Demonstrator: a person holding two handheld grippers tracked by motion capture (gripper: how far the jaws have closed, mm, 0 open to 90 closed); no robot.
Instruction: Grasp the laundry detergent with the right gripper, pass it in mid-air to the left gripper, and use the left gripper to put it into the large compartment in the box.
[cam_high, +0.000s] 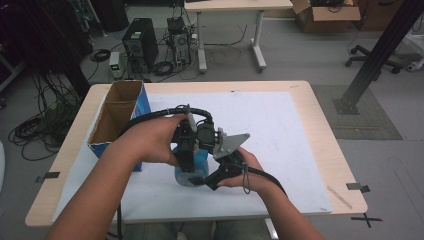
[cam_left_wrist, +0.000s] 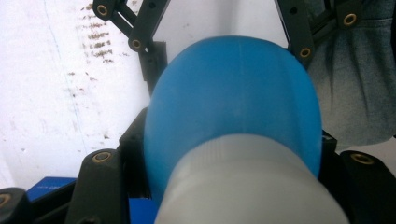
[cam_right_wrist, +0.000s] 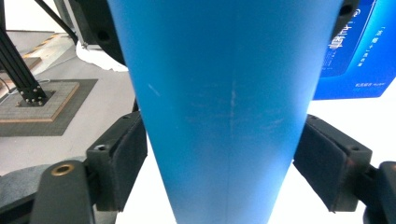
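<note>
A blue bottle (cam_high: 201, 161) with a white cap (cam_left_wrist: 247, 186) is held over the white mat, near the table's front edge. My left gripper (cam_high: 186, 162) points down and is shut on the bottle's rounded blue shoulder (cam_left_wrist: 233, 102), with the cap toward its camera. My right gripper (cam_high: 206, 181) comes in low from the right. In the right gripper view the bottle's body (cam_right_wrist: 224, 102) stands between the jaws (cam_right_wrist: 222, 158). Both black pads (cam_right_wrist: 126, 158) lie close along its sides, and no pressing shows.
An open cardboard box with a blue side (cam_high: 117, 117) stands at the table's left; its blue printed face (cam_right_wrist: 355, 46) is just behind the bottle. The white mat (cam_high: 280, 140) covers most of the wooden table (cam_high: 320, 115). Strips of tape (cam_high: 357, 187) lie at the front right corner.
</note>
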